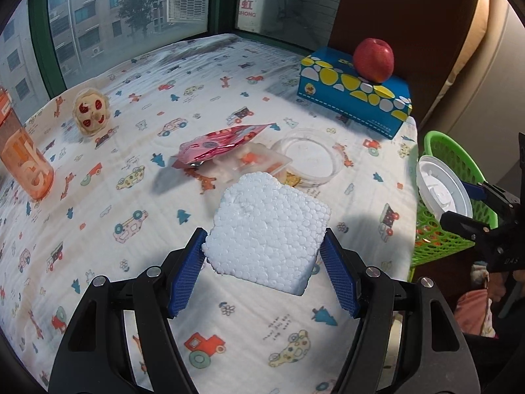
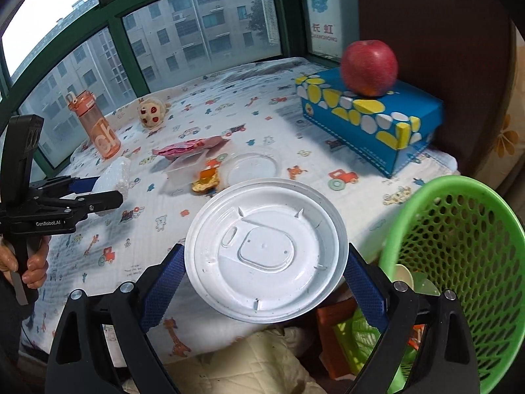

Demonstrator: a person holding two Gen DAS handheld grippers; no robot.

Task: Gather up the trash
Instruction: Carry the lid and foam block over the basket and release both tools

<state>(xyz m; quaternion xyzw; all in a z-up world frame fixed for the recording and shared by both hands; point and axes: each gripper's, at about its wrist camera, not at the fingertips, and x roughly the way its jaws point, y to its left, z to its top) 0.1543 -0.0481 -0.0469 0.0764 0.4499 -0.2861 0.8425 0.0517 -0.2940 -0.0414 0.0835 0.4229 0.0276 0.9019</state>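
My left gripper [image 1: 264, 259] is shut on a white styrofoam chunk [image 1: 269, 229], lifted above the patterned tablecloth [image 1: 115, 197]. My right gripper [image 2: 264, 279] is shut on a round white plastic lid [image 2: 265, 249], held at the table's near edge beside the green mesh basket [image 2: 475, 249]. In the left wrist view the lid [image 1: 443, 190] hangs in front of the basket [image 1: 459, 197]. More trash lies mid-table: a pink foil wrapper [image 1: 223, 142], a clear plastic tray [image 1: 252, 164], a clear round lid [image 1: 311, 157] and a food scrap [image 2: 205, 182].
A red apple [image 1: 374, 59] rests on a blue tissue box [image 1: 354, 95] at the back right. An orange bottle [image 2: 95, 124] and a small plush toy [image 2: 151, 111] stand at the left. Windows line the far side. A hand [image 2: 32, 266] grips the left tool.
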